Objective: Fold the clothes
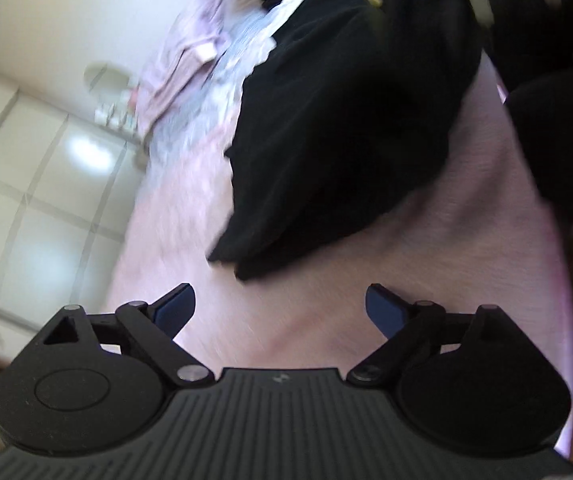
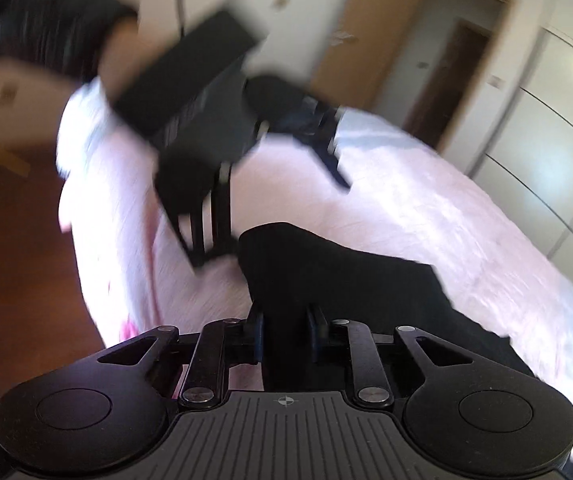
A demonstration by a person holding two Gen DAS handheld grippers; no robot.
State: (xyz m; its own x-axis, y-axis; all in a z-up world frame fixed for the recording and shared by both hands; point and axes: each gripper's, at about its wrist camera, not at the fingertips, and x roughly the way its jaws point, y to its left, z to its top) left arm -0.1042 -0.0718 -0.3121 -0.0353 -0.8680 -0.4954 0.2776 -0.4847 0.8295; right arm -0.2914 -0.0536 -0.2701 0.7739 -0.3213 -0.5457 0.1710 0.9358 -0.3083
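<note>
A black garment lies across a bed with a pink cover. My left gripper is open and empty, above the cover just short of the garment's near corner. In the right wrist view my right gripper is shut on the black garment, which spreads over the pink cover ahead of it. The left gripper shows there too, blurred, in the air above the bed.
A pink and pale garment pile lies at the far end of the bed. Another dark garment lies at the bed's far side. White wardrobe doors, a wooden door frame and a brown floor surround the bed.
</note>
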